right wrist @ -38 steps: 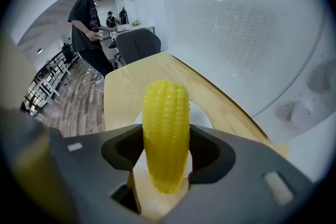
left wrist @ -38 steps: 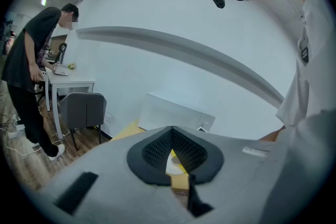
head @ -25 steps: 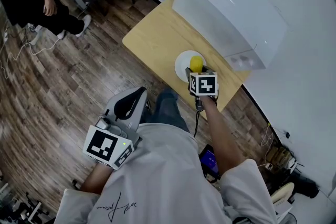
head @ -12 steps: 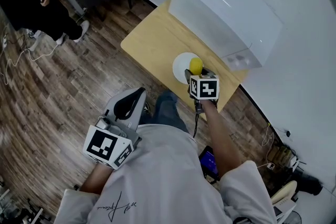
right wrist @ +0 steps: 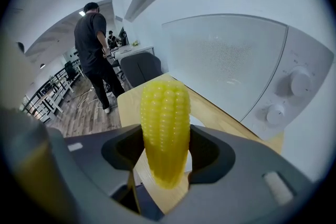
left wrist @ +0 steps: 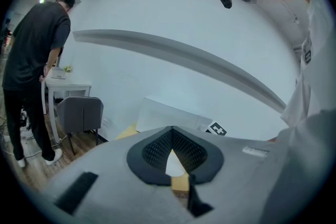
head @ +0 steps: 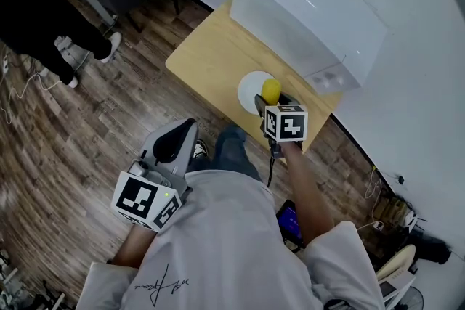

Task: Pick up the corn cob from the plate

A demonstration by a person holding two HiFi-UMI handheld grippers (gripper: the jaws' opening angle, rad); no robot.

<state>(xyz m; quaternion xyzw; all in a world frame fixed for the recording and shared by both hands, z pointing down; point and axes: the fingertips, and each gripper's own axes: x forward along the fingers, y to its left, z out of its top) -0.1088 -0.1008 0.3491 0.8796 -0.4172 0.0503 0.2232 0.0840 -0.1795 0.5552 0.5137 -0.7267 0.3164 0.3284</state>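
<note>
The corn is held clamped upright in the right gripper just over the plate, scarcely shifted since a second ago, so lifting is judged barely begun; the left gripper is closed, empty.

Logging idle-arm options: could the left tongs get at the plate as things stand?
Probably not: the left tongs hang shut, low and well off the table, and the right tongs, shut on the corn cob, sit over the plate.

Yellow corn cob, white plate, pale wood table, white microwave, dark plank floor
</note>
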